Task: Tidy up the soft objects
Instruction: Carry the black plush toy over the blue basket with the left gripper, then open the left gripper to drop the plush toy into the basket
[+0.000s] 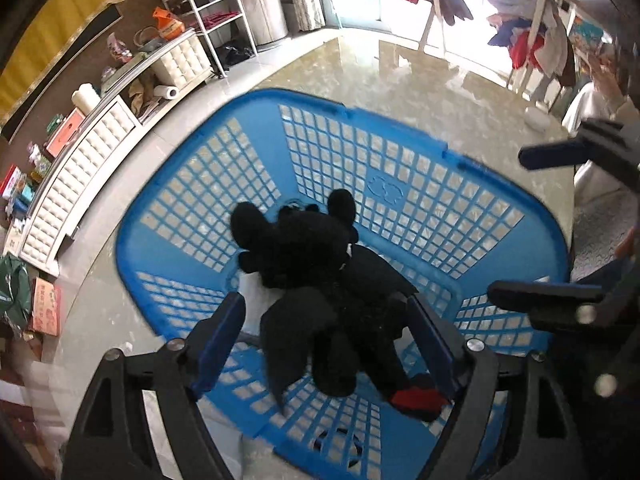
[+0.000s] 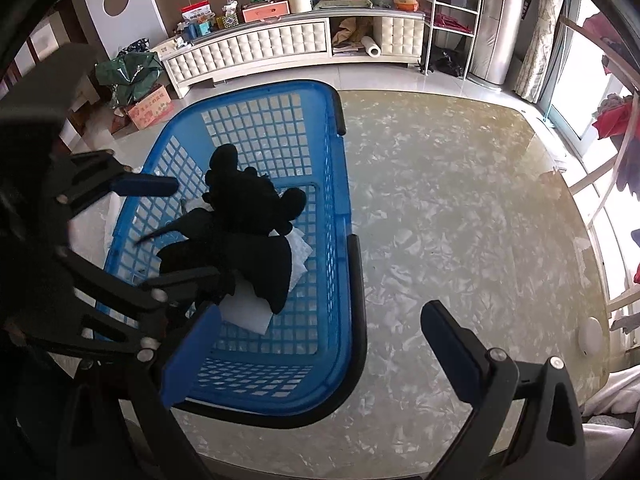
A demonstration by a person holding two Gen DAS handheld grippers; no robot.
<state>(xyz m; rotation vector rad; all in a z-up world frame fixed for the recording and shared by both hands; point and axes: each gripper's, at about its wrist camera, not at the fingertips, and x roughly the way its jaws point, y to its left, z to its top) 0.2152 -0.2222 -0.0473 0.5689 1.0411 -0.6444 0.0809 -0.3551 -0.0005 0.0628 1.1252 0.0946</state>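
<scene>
A black plush dragon [image 1: 320, 280] with a red tail fin lies inside a blue lattice laundry basket [image 1: 400, 152] on a marble table. My left gripper [image 1: 328, 320] hangs over the basket with its jaws wide apart on either side of the plush, not pinching it. In the right wrist view the plush [image 2: 248, 224] lies on white cloth [image 2: 244, 308] in the basket [image 2: 336, 216]. My right gripper [image 2: 320, 340] is open and empty over the basket's right rim and the table. The left gripper [image 2: 172, 236] shows there too, open.
The marble table [image 2: 460, 220] stretches to the right of the basket. A small white disc [image 2: 590, 336] lies near its right edge. A white cabinet [image 2: 280, 48] with clutter stands beyond. A clothes rack [image 1: 520, 28] stands by the window.
</scene>
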